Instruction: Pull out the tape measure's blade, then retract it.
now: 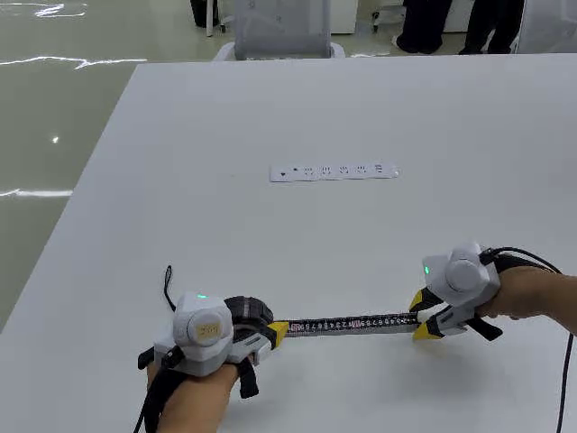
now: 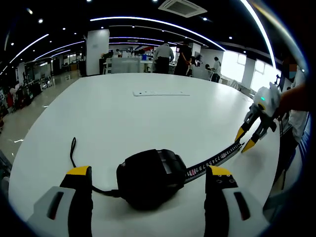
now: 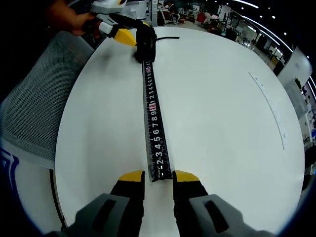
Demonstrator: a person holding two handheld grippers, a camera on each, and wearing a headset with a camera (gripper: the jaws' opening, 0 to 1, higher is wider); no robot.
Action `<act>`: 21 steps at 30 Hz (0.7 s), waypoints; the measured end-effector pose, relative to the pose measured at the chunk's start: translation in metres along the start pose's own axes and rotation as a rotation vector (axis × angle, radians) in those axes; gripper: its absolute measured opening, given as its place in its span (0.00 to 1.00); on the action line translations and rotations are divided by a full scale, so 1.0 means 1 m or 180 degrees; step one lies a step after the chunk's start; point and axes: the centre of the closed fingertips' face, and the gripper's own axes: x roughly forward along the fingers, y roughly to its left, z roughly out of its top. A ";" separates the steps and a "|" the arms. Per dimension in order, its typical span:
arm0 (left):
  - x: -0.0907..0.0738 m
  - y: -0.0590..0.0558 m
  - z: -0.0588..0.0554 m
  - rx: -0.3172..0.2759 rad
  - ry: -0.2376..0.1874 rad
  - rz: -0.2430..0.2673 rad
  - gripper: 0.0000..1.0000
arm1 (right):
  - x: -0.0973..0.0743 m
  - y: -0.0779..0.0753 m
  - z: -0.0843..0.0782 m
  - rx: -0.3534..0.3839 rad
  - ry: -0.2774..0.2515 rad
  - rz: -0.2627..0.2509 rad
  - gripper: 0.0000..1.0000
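Observation:
The black tape measure case [image 2: 150,178] lies on the white table between the jaws of my left gripper [image 2: 148,173]. That gripper is open, with a gap showing on each side of the case [image 1: 249,313]. The blade [image 3: 154,121] is drawn out flat across the table [image 1: 347,323] to my right gripper [image 1: 421,316]. In the right gripper view the yellow fingertips [image 3: 133,177] press against the two edges of the blade's end, so my right gripper [image 3: 159,177] is shut on it. A black wrist strap [image 2: 73,148] trails from the case.
A white power strip [image 1: 334,171] lies flat at the table's middle, beyond the tape. A grey chair [image 1: 281,32] stands at the far edge. A mesh chair back [image 3: 37,106] sits beside the table edge. People stand in the background.

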 end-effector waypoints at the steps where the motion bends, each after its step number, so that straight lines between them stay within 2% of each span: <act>1: 0.000 0.000 0.000 0.0002 -0.0002 0.0005 0.94 | -0.001 -0.001 0.001 0.0019 -0.0023 0.0003 0.21; 4: 0.000 0.001 0.001 0.0000 -0.0008 0.0002 0.94 | -0.001 0.004 -0.001 0.0015 0.0031 0.0082 0.15; 5: 0.000 0.001 0.001 0.0002 -0.0008 0.0004 0.94 | 0.000 0.003 -0.001 -0.0040 0.0025 0.0084 0.15; 15: 0.003 0.002 0.002 -0.0028 0.0004 0.0027 0.92 | 0.000 0.002 0.000 0.0005 0.0055 0.0113 0.14; 17: 0.006 0.005 0.002 -0.0250 -0.0012 0.0094 0.92 | 0.000 0.002 -0.001 -0.0002 0.0057 0.0112 0.14; 21: 0.011 0.008 -0.004 -0.0387 0.0075 0.0155 0.91 | 0.000 0.002 0.000 0.0022 0.0079 0.0099 0.14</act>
